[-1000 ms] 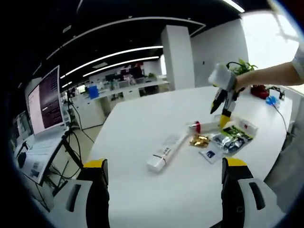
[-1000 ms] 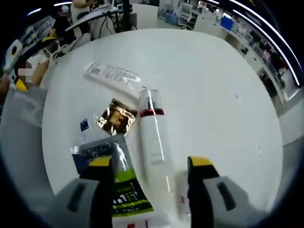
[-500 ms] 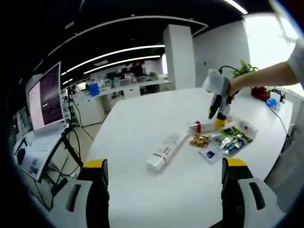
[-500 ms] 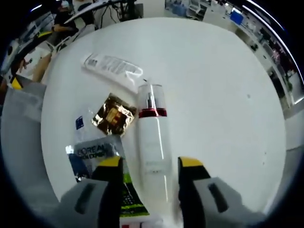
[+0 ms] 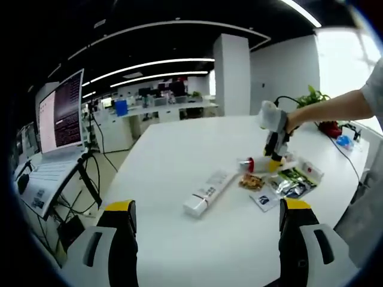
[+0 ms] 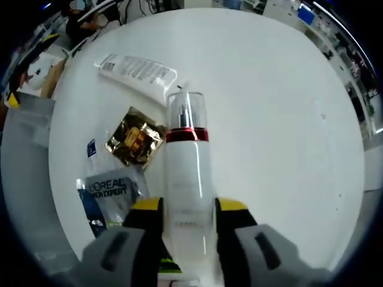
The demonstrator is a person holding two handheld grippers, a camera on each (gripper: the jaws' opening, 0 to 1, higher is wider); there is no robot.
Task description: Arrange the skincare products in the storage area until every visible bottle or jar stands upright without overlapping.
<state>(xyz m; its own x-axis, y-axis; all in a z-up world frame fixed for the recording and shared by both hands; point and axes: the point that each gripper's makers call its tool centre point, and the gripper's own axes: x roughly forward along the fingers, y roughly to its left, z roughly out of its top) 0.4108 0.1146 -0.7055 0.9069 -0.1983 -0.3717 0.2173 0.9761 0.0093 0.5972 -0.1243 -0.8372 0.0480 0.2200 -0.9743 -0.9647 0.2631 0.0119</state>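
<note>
Right hand-held gripper (image 6: 181,206) now closed onto lying pump bottle (image 6: 187,167), left hand-held gripper (image 5: 206,212) open as before

The white bottle's (image 6: 187,179) lower end is hidden between the right gripper's (image 6: 182,210) jaws. Print on the white tube (image 6: 136,67) is too small to be read.

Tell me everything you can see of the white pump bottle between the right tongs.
The white pump bottle lies flat on the white table, a glossy plastic-looking cylinder with a red band under a clear cap that covers the pump. The right tongs straddle its lower body, pressed against its sides. Its cap end points toward the white tube; a gold sachet lies close beside it.
</note>
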